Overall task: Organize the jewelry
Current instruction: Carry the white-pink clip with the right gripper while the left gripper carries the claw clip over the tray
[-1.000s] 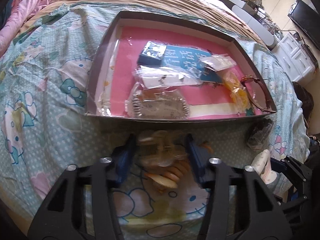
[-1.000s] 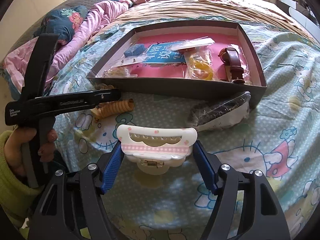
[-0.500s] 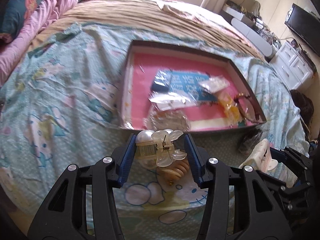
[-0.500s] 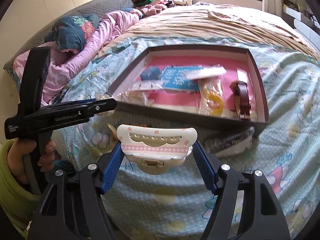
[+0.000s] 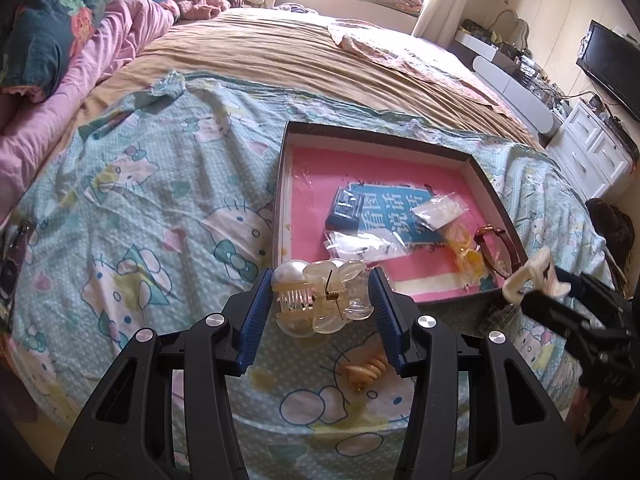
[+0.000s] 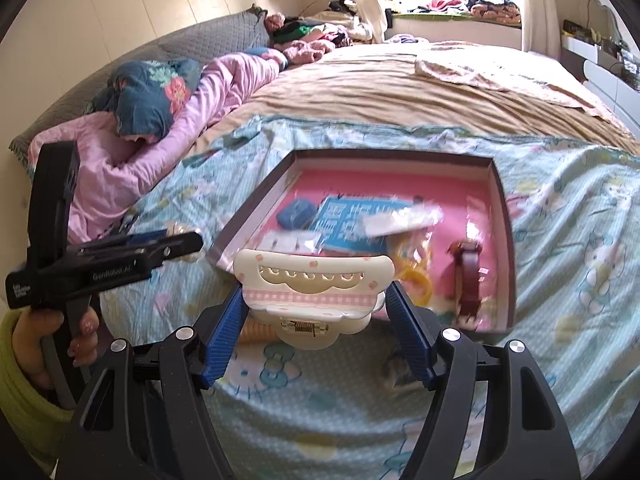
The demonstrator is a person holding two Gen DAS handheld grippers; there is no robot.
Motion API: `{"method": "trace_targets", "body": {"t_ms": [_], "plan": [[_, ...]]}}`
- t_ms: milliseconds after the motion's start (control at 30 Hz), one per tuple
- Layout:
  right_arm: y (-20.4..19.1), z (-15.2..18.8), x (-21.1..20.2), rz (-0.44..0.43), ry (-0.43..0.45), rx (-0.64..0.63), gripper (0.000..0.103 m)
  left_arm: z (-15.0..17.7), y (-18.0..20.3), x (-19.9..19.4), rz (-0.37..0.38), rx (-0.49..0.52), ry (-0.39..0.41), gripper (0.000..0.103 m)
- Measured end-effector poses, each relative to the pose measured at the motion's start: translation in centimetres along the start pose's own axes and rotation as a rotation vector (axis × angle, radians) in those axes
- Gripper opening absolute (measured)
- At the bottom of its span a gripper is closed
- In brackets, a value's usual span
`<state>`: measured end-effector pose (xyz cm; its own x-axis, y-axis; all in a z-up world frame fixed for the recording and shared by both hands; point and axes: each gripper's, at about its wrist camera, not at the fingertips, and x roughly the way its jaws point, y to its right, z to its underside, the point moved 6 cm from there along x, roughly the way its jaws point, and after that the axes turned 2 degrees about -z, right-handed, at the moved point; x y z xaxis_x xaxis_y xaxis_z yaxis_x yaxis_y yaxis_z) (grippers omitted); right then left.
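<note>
My left gripper [image 5: 322, 296] is shut on a clear pearl-topped hair claw [image 5: 320, 298], held above the bedspread in front of the tray. My right gripper [image 6: 316, 306] is shut on a cream and pink hair claw [image 6: 314, 284], held above the tray's near edge; it also shows in the left wrist view [image 5: 534, 274]. The dark-walled tray with a pink floor [image 5: 404, 168] holds a blue card [image 5: 394, 212], a dark blue pouch [image 5: 346, 210], clear bags [image 5: 364, 244], yellow rings [image 5: 464, 250] and a brown watch [image 6: 468, 280]. An orange spiral clip [image 5: 366, 370] lies on the bedspread below my left gripper.
The tray sits on a light blue cartoon-print bedspread [image 5: 160, 216] over a tan blanket [image 5: 304, 52]. Pink bedding [image 6: 132, 152] lies at the left. White drawers [image 5: 596, 148] and a television [image 5: 612, 64] stand at the right.
Both grippers have risen away from the bed with their hair claws held. The left gripper closed on the clear claw and lifted it off the bedspread; the orange clip stayed behind.
</note>
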<state>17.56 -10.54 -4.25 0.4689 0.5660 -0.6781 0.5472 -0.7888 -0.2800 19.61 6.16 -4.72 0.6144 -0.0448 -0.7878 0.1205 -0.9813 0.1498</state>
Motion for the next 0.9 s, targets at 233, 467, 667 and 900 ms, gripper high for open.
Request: {"method": "trace_targets", "body": {"t_ms": [233, 467, 667, 900], "plan": [[1.8, -1.9, 0.1, 0.03, 0.037, 0.012, 0.069, -1.0, 0.5, 0.3, -0.001, 0.014, 0.007, 0.041], [3.5, -2.8, 0.3, 0.06, 0.055, 0.029, 0.068, -2.1, 1.2, 1.0, 0.001, 0.025, 0.009, 0.041], [5.0, -3.4, 0.5, 0.088, 0.064, 0.042, 0.068, -2.5, 1.9, 1.9, 0.004, 0.033, 0.0, 0.041], [6.5, -4.0, 0.9, 0.112, 0.069, 0.057, 0.065, -2.8, 2.6, 3.0, 0.006, 0.046, -0.012, 0.041]]}}
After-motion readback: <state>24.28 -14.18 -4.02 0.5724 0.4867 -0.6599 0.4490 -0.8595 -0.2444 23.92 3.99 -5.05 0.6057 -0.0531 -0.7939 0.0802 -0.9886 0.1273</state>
